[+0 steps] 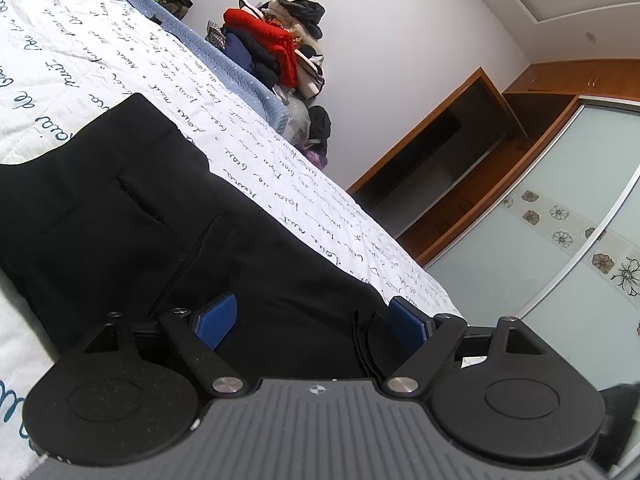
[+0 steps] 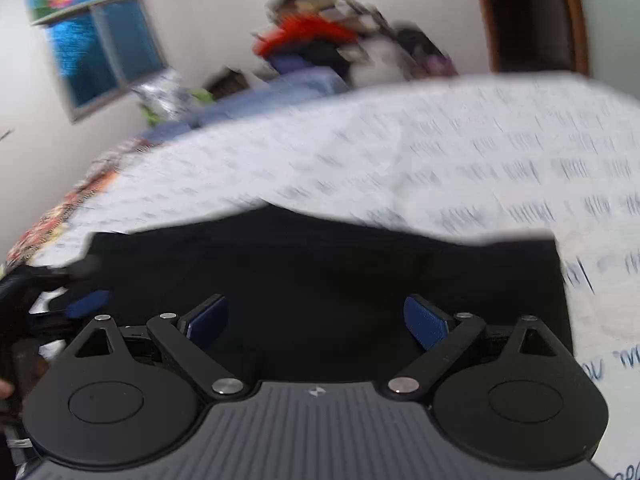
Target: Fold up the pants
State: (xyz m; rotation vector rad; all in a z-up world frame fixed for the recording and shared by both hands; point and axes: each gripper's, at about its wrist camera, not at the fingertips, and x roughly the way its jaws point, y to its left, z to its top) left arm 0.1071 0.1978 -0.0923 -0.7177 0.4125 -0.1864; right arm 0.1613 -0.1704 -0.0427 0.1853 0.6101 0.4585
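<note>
In the left wrist view the left gripper (image 1: 314, 318) sits at the bottom centre with its jaws spread wide, nothing pinched; the black pants (image 1: 160, 216) fill the lower left and centre of the frame, lying flat on the white script-printed bedspread (image 1: 120, 48), with a pocket slit showing at centre left and a stack of folded edges just between the blue pads (image 1: 218, 316). To do this step well, I judge the jaws should come down squarely over that layered edge so every layer is caught before any lifting, and the cloth should stay smooth on the bed. Count here: one pair of pants, one gripper, two pads, one heap of clothes (image 1: 276, 48) at upper centre, one wardrobe (image 1: 540, 216) at right. In the right wrist view, badly blurred, the right gripper (image 2: 316, 320) at bottom centre is likewise spread and empty, hovering over the same pants (image 2: 320, 264) across the lower middle, bedspread (image 2: 440, 160) above them. The two grips should match in height, I think. Count: one pants, one window (image 2: 108, 52) upper left, and part of the other gripper (image 2: 86, 302) at the left edge.
</note>
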